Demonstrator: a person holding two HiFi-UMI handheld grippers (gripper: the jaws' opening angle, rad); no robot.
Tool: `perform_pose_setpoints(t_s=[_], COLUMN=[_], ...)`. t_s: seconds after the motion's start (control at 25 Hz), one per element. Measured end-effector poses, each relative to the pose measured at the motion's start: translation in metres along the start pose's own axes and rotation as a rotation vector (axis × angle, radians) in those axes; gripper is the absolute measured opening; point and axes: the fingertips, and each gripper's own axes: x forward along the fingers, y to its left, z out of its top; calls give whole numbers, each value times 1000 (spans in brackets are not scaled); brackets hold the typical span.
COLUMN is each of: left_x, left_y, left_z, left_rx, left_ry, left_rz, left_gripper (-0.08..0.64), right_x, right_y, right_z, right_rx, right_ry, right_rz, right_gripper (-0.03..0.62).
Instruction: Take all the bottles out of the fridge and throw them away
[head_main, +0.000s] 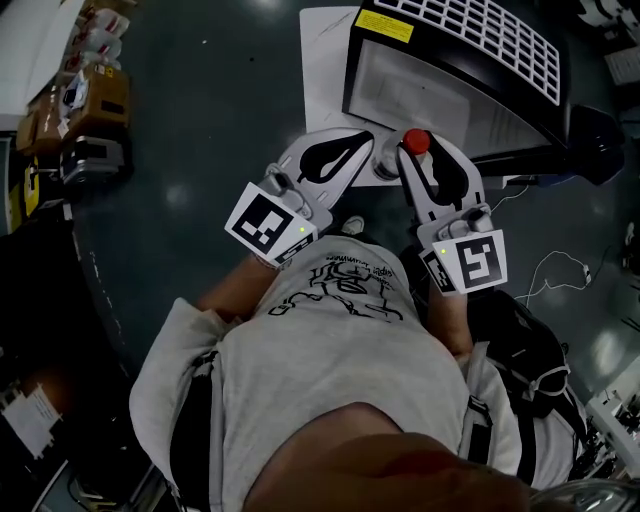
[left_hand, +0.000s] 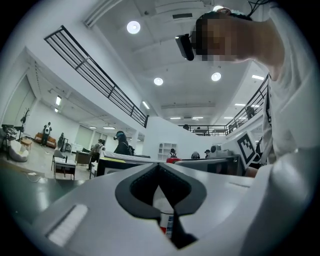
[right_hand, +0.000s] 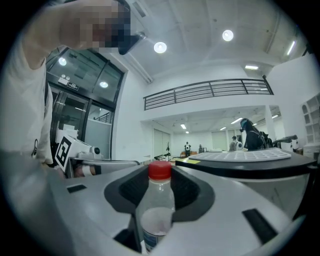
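Between the jaws of the right tongs (right_hand: 160, 181) stands a clear bottle with a red cap (right_hand: 158, 207). It is upright, and its neck and cap rise above the dark pads, which grip its sides with the jaws held partly apart around it. The left tongs (left_hand: 159, 172) are closed on a second bottle (left_hand: 165, 215), pale with a red and blue label. It sits low in the narrow slot between the pads, and its top is hard to make out. Seen from the head view, both tongs are held side by side, close in front of the person's grey shirt (head_main: 330, 360). They point toward a black box with a white grid top (head_main: 470, 60), which stands on the dark floor (head_main: 200, 120).
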Motion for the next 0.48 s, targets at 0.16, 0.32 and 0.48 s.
perform_pose_setpoints(t_s=[0.16,0.32,0.48], left_x=[-19,-38,-61], left_y=[14,29,44], left_z=[6,12,18], left_rx=[4,10,16], left_ry=[-8,-15,-19], left_rz=[28,56,84], left_gripper=[9,9,9], right_x=[16,34,52], right_y=[16,34,54], right_z=[5,9,13], right_rx=[-6,-12,-19], right_ry=[-5,-13,-19], right_rz=[29,61,91], right_gripper=[140,140,140])
